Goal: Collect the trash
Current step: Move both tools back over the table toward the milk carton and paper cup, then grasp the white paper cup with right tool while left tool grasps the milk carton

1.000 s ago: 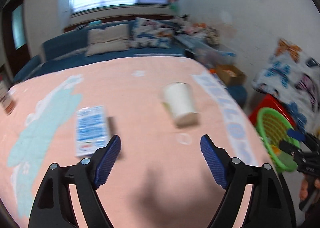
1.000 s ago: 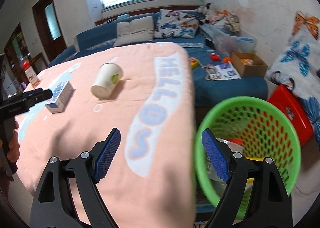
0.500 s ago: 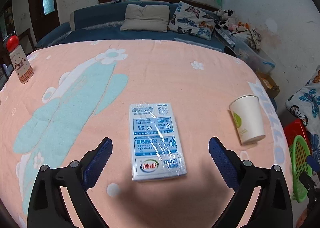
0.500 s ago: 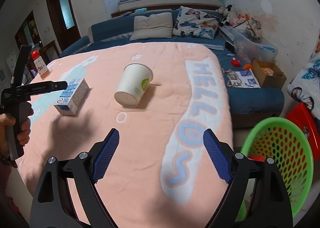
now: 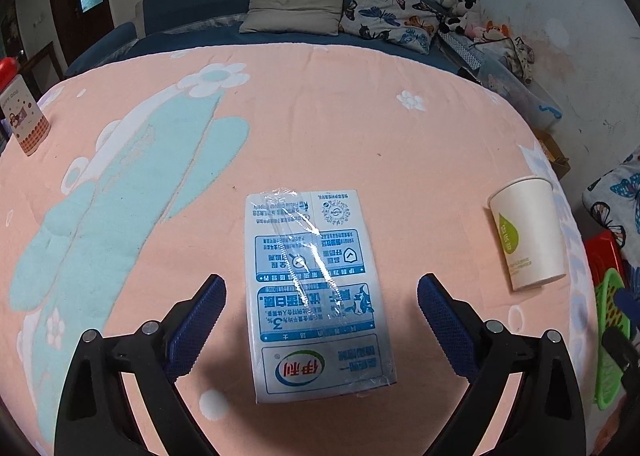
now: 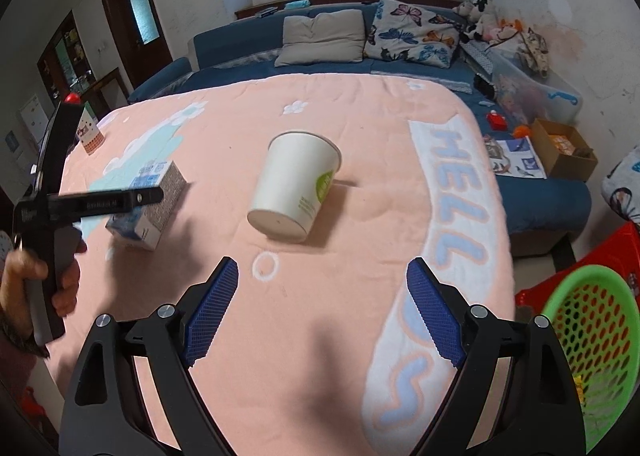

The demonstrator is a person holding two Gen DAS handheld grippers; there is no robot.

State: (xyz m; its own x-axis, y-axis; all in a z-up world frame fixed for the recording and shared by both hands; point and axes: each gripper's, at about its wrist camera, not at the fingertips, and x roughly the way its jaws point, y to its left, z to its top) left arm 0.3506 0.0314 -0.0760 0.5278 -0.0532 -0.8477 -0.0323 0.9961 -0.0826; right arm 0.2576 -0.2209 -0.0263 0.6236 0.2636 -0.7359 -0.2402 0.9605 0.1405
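A blue-and-white milk carton lies flat on the pink blanket. My left gripper is open above it, one finger on each side of the carton. The carton also shows in the right wrist view, with the left gripper's side over it. A white paper cup lies on its side on the blanket; in the left wrist view the cup is to the right. My right gripper is open and empty, a short way in front of the cup. A green mesh basket stands on the floor at the right.
A red-capped tin stands at the blanket's far left edge. A blue sofa with pillows runs along the back. A red stool is beside the basket. Boxes and papers lie on the right.
My left gripper swung left from the cup and moved down over the carton. My right gripper swung left from the basket and now faces the cup, closer than before.
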